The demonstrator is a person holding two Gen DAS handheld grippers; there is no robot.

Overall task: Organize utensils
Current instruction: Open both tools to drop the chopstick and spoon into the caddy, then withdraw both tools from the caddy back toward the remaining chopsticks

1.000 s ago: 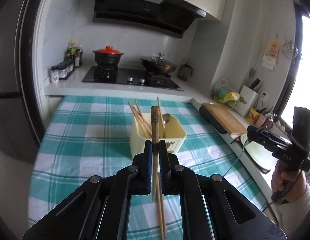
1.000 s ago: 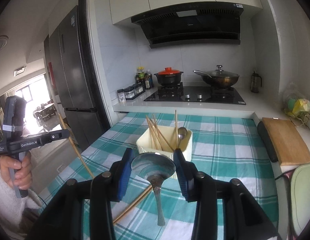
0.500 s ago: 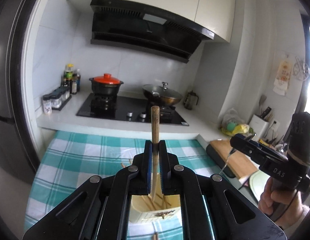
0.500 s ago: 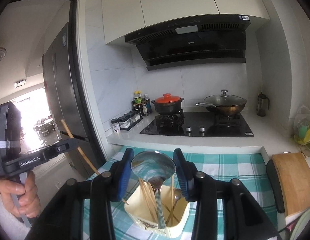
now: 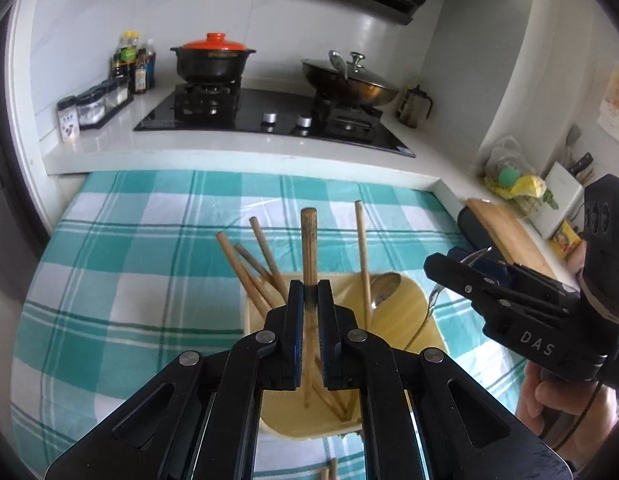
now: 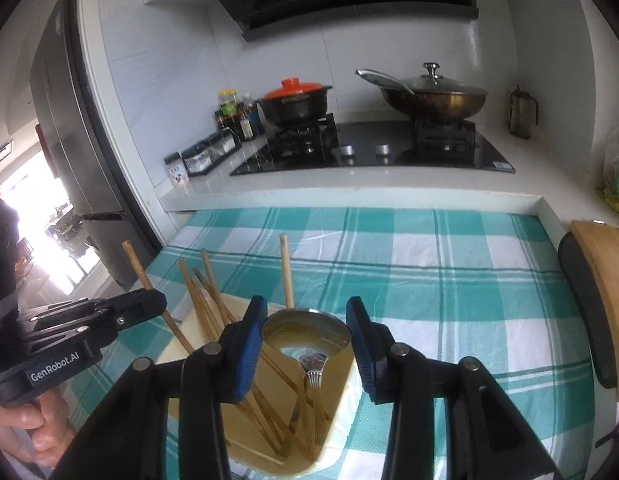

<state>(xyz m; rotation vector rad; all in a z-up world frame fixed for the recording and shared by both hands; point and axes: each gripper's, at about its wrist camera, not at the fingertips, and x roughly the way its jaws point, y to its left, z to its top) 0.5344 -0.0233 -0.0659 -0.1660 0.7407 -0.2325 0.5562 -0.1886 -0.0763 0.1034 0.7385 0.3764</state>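
Note:
A cream utensil holder [image 5: 419, 322] [image 6: 345, 408] stands on the checked tablecloth with several wooden chopsticks [image 5: 249, 272] [image 6: 201, 304] and a metal spoon [image 5: 383, 290] in it. My left gripper [image 5: 309, 292] is shut on a wooden chopstick [image 5: 308, 240], held upright with its lower end inside the holder; it also shows in the right wrist view [image 6: 139, 270]. My right gripper [image 6: 305, 336] is shut on a metal spoon [image 6: 305, 334], bowl up and handle down inside the holder.
The teal checked tablecloth [image 5: 141, 264] covers the table. Behind it is a white counter with a hob [image 5: 269, 116], an orange-lidded pot [image 5: 213, 60], a wok [image 5: 349, 80] and condiment jars [image 5: 93, 100]. A wooden cutting board [image 5: 505, 236] lies at right. A chopstick end [image 5: 329, 470] lies near the front.
Both grippers have tilted down over the holder. The chopstick's and the spoon's lower ends are now inside it, where earlier they hung above the table.

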